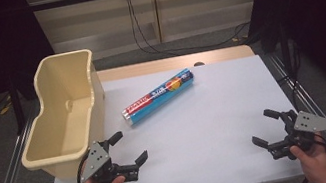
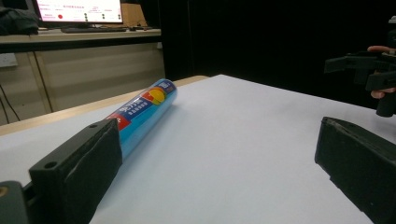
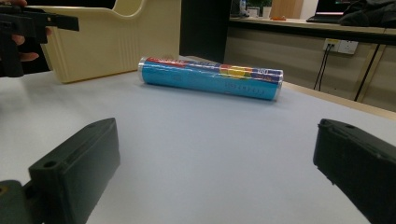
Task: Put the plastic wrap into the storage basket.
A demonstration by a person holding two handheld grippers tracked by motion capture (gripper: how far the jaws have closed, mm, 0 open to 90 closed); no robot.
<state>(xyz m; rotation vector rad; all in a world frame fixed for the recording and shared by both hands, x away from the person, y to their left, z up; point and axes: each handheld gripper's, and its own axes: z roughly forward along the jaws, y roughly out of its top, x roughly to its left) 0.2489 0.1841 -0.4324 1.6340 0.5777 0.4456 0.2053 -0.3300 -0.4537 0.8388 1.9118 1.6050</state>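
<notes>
blue tube (image 1: 159, 96): lying on its side, mid-table (image 1: 218, 127), just right of cream bin (image 1: 65, 108), untouched. left gripper (image 1: 131, 150): near table's front left, jaws wide apart, empty. right gripper (image 1: 265, 129): front right, jaws wide apart, empty.

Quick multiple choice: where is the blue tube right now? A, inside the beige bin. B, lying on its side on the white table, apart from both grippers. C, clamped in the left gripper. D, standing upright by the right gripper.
B: the blue tube lies flat on the white table, beside the beige bin, with both grippers open and clear of it.
</notes>
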